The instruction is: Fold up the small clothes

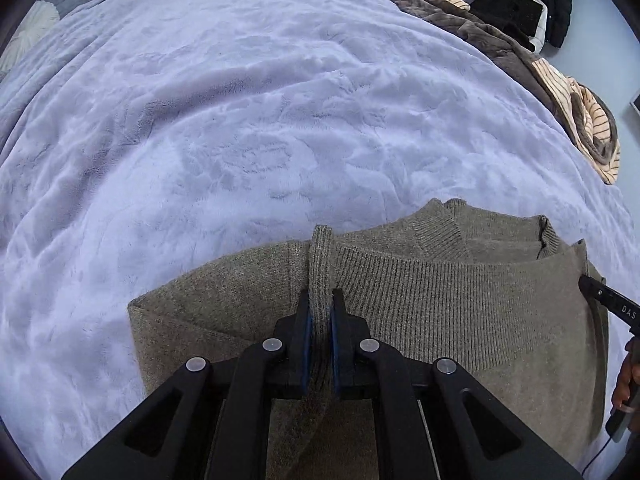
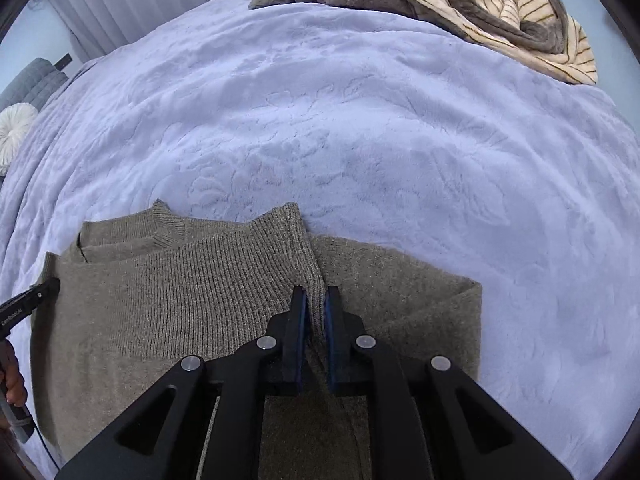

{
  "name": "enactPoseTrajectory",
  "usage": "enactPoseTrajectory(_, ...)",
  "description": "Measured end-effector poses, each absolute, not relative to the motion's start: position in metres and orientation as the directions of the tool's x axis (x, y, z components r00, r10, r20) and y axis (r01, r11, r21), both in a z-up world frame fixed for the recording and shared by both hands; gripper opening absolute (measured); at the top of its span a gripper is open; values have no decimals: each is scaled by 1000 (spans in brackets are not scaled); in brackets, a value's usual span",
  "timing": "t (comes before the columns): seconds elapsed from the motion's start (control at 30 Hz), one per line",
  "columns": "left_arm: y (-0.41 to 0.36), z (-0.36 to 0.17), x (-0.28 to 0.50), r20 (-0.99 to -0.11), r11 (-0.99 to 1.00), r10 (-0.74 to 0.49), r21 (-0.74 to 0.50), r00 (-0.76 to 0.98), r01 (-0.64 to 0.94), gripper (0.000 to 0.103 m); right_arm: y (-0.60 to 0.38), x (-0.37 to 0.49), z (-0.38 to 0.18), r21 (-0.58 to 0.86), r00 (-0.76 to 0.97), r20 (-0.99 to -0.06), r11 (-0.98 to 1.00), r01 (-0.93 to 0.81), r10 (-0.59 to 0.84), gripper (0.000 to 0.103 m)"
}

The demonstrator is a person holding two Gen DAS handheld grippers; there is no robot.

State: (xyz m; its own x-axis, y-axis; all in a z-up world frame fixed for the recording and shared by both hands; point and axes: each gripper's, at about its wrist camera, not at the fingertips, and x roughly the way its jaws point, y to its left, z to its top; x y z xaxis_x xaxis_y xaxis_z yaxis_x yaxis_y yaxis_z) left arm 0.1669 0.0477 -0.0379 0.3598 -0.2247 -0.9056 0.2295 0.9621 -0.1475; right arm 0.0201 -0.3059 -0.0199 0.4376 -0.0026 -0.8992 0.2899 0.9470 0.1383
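An olive-brown knit sweater (image 1: 440, 304) lies on the lilac plush bedspread (image 1: 240, 120), its ribbed hem folded up over the body toward the neckline. My left gripper (image 1: 321, 296) is shut on the left end of that ribbed hem, with a pinch of knit standing up between the blue pads. In the right wrist view the same sweater (image 2: 180, 292) shows, and my right gripper (image 2: 316, 294) is shut on the right end of the hem. Each view catches the other gripper's black finger at the garment's side edge, with a hand behind it.
A heap of brown and cream striped blankets (image 2: 460, 4) lies along the bed's far right edge. Dark clothing (image 1: 532, 4) hangs beyond it. A grey headboard and a round cream pillow (image 2: 16, 132) sit at the left. Broad bedspread stretches beyond the sweater.
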Motion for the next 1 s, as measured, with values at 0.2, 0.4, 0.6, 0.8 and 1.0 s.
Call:
enactPoseTrajectory(0.2, 79, -4, 152, -892, 982, -86, -1, 445, 188, 76, -327, 0, 6, 117, 416, -908, 918, 378, -56, 26)
enactPoseTrajectory(0.4, 91, 19, 105, -890, 948, -278, -194, 361, 251, 76, -301, -49, 31, 273, 461, -879, 920, 280, 120, 26)
enactPoseTrajectory(0.6, 64, -22, 52, -921, 924, -321, -254, 221, 284, 76, -246, -94, -3, 315, 363, -904, 926, 209, 225, 26)
enactPoseTrajectory(0.8, 97, -40, 19, -931, 935, -304, -250, 202, 254, 76, -274, -143, -20, 264, 332, -930, 915, 306, 157, 18)
enactPoseTrajectory(1.0, 142, -36, 1, -952, 966, -257, -251, 165, 53, 81, -308, -182, -8, 355, 367, -911, 812, 463, 188, 22)
